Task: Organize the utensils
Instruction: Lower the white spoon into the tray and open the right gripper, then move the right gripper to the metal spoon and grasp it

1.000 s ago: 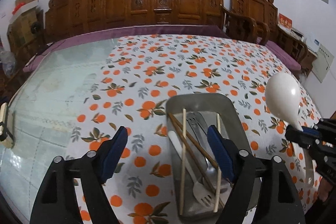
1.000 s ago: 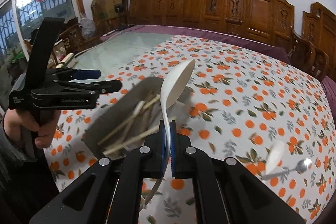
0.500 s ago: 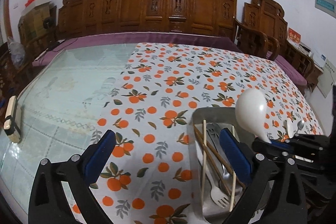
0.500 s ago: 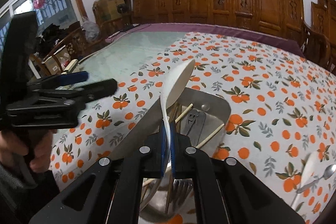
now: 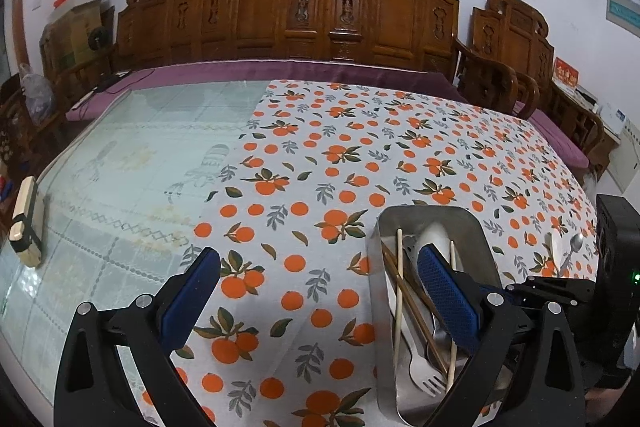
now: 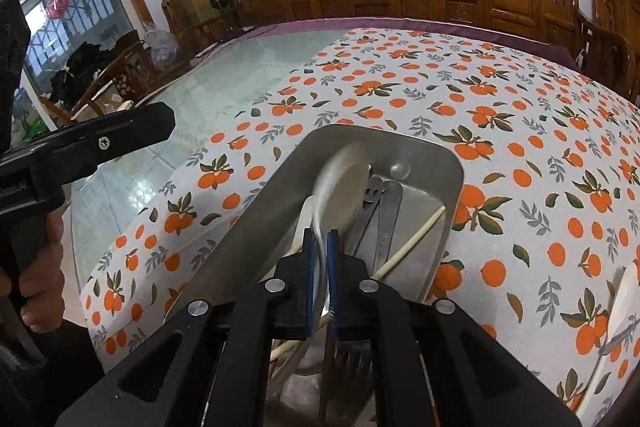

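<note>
Tablecloth (image 5: 340, 155) bears one tray (image 6: 448, 163), right tongs (image 6: 320, 251) gripping one spoon (image 6: 344, 187)

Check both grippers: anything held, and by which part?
Right gripper is shut on the white plastic spoon, pinching its handle just below the bowl, over the metal tray. Left gripper is open and holds nothing.

The left tool (image 5: 318, 301) fills the lower part of its own view, its blue-padded fingers (image 5: 448, 301) spread wide with nothing between them. In the right view it shows at the left edge, a bare hand (image 6: 38, 279) wrapped round its grip. The right tool (image 6: 320, 281) sits at bottom centre, its fingers (image 6: 308, 281) pressed close on a white spoon (image 6: 342, 191).
</note>
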A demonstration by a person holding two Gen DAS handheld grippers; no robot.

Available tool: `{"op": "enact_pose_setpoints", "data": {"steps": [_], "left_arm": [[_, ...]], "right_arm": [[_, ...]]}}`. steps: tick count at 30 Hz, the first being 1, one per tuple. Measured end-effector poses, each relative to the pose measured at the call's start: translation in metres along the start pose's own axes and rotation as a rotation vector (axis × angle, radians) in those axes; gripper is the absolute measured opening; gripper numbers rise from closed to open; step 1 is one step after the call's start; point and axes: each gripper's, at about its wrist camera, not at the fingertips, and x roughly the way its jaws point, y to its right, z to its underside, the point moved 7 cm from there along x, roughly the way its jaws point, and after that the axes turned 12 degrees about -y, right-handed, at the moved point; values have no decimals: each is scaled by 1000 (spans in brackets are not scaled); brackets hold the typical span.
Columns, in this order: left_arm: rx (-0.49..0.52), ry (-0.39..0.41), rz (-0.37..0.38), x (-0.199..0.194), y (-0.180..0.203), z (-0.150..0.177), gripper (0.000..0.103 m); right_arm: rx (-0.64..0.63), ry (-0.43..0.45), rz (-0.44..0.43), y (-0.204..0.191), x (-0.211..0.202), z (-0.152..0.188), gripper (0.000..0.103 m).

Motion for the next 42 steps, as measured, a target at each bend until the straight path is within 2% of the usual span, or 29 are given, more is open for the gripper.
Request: {"op": "enact_pose_setpoints", "data": {"steps": [7,12,19,23,30,34,38,42], "left_arm": [[10,1,12,1,12,0,95],[26,1,32,1,28,2,95],[72,9,75,-1,61,4,95],[101,9,95,-1,82,7,95],[132,8,114,-2,108,14,95],[140,7,124,-1,120,17,95],[160,10,135,-2,136,22,95],[190,13,141,-4,150,28,95]], "right_arm": [[-10,41,0,9,-22,0,9],[-12,90,47,31,-58,7,9],[6,156,153,77,-114,26,9],[49,201,214,107,-144,37,13],[119,209,333,169,-171,56,13],[203,220,395,211,-178,70,30],[307,212,430,254,-175,88,36],[385,156,444,286,-156,106,45]]}}
